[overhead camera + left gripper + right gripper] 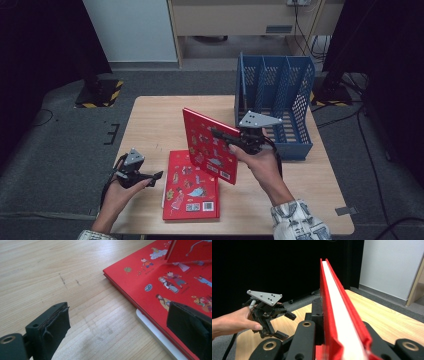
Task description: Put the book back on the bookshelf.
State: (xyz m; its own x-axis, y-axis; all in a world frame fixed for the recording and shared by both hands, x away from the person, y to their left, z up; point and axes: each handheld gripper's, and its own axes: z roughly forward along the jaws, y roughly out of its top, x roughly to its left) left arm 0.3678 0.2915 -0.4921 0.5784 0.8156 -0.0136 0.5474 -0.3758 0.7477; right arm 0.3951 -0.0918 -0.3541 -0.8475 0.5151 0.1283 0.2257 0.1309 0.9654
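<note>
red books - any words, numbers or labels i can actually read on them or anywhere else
None can be read.
Held red book: small captions under the cartoon figures and a barcode, too small to read.
Flat red book: tiny captions, a QR code and a barcode, blurred.
Blue file rack: no lettering visible.

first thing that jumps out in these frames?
The red book held upright above the middle of the wooden table, clamped edge-on in the right gripper. Below it, a second red book lies flat near the table's front edge, with the left gripper open just to its left. Behind, a blue file rack stands at the far right corner.
</note>
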